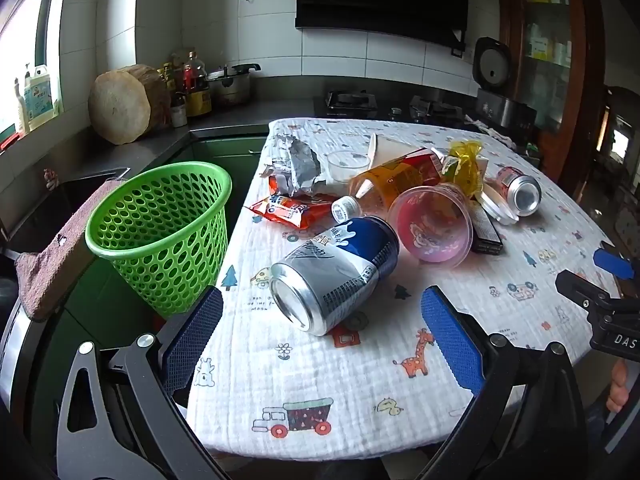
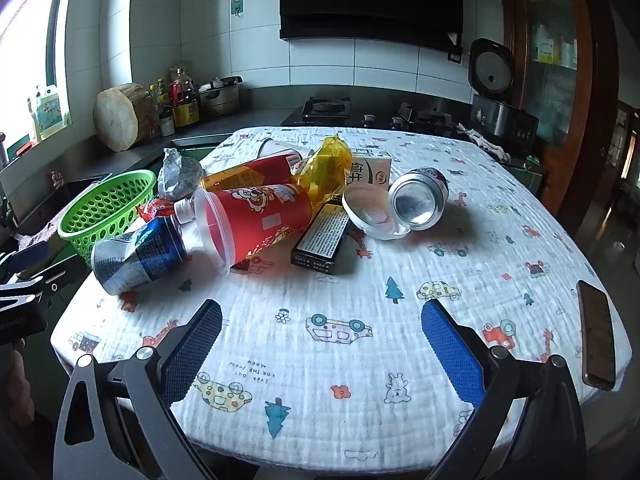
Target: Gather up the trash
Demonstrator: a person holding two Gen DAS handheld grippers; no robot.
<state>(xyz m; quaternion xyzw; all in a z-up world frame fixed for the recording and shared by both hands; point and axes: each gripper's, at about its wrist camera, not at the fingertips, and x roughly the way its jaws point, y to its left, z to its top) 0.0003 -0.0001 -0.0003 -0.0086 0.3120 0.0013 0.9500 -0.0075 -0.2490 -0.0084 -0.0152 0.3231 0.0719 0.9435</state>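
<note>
Claws tilt downward over the table [image 2: 500,240], left claw [image 1: 320,332] and right claw [image 2: 320,336] both spread wide, gripping nothing.

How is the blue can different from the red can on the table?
The blue can has a blue and silver skin and looks dented; the red can is red and white and keeps its round shape. The blue can lies near the green basket, at the front of the pile; the red can lies on the far side, beside a white lid. Both lie on their sides on the tablecloth.
</note>
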